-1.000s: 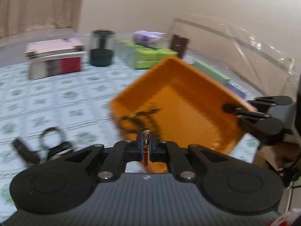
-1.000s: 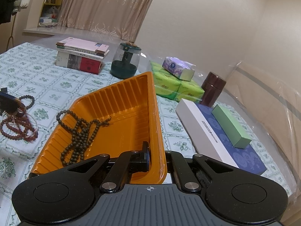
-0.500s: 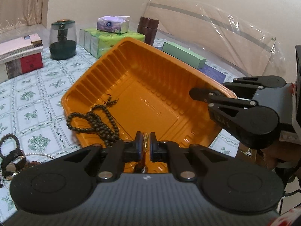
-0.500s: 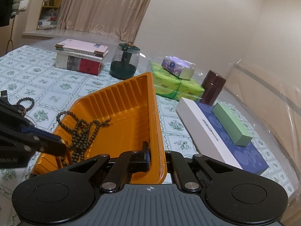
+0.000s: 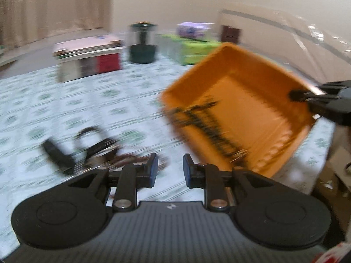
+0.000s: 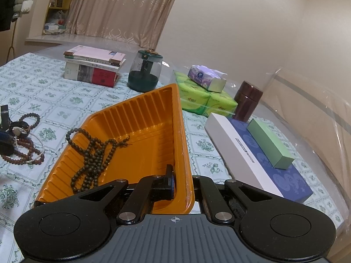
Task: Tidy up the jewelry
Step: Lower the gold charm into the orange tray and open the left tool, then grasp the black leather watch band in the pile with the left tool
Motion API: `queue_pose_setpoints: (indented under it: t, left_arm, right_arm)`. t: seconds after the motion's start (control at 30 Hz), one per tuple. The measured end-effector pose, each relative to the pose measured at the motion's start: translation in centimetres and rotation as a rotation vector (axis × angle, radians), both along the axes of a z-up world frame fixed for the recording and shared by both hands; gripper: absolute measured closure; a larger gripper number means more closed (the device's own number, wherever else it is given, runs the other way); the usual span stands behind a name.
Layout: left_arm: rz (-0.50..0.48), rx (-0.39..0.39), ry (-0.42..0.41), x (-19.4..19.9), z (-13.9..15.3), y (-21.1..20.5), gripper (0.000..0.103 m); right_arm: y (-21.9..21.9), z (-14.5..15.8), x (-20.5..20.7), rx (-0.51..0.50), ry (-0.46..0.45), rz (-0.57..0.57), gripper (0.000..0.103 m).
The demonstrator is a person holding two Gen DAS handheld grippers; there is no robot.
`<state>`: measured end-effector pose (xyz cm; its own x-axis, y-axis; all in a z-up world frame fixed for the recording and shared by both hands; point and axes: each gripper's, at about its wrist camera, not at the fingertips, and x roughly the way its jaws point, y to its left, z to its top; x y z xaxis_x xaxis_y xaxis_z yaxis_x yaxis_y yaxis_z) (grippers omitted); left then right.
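Two grippers share the work over a patterned tablecloth (image 6: 65, 94). The largest task piece, the orange tray (image 6: 142, 131), sits near the middle of the table. Its near right wall is pinched between the closed fingers of the right gripper (image 6: 183, 186), probably to keep the light plastic from sliding while pieces go in. A long strand of dark beads (image 6: 94, 153) lies on the tray's left slope, one loop draped over the rim, so one piece looks sorted already.

To the left of the tray, on the cloth, lies the unsorted pile: reddish bead bracelets (image 6: 24, 153), a thin silvery bangle and what seems to be a watch (image 6: 18, 129). It is close enough for short trips to the tray.

The left gripper (image 5: 168, 171) points towards that pile in a heavily blurred view. Its jaws are opening, narrowly apart, with nothing between them, likely readying for the next pick-up.
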<state>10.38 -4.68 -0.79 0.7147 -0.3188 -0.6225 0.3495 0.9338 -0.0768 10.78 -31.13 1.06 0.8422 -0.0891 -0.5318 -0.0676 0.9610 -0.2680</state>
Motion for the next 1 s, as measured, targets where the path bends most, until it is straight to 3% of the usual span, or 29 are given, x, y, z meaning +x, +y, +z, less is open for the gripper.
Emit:
queue_pose_setpoints:
  t: [0.2,0.43,0.83,1.0]
  left_arm:
    - [0.171,0.046,0.015,-0.8,-1.5,5.7,0.079]
    - [0.307,0.033,0.007,0.8,-2.3,9.3,0.076]
    - [0.395,-0.007,0.018,7.1,-3.4,9.9,0.059]
    - [0.417,-0.052,0.051,8.9,-4.4,10.0,0.063]
  right_arm:
    - [0.0,0.0,0.0,-0.003,-0.001,0.000,0.099]
    - [0.2,0.0,-0.1,-0.016,0.000,0.003,0.099]
    - [0.2,0.1,0.0,-0.019,0.000,0.003,0.099]
    - [0.2,0.0,0.2,-0.020,0.006,-0.002,0.099]
